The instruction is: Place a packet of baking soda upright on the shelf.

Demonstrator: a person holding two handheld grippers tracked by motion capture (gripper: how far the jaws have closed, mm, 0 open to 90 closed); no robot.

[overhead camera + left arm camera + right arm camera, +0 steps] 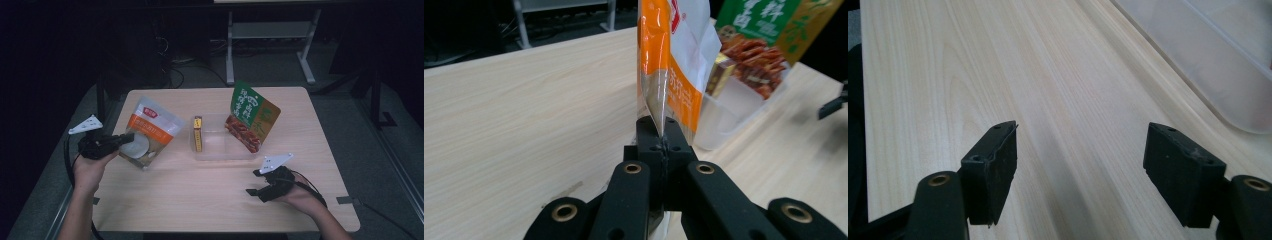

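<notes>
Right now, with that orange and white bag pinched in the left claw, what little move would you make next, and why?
Probably carry the orange and white pouch sideways toward the clear plastic bin. The left gripper is shut on its edge and holds it up beside the bin, which already has a green snack bag and a small yellow box.

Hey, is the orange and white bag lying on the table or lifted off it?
Lifted. The left tool pinches the orange and white bag by its edge, tilted above the table.

A dim lab or test room: one pale wooden table (pixel 210 200) on grey floor, metal stand legs (pixel 270 45) and loose cables (pixel 175 70) behind it.
</notes>
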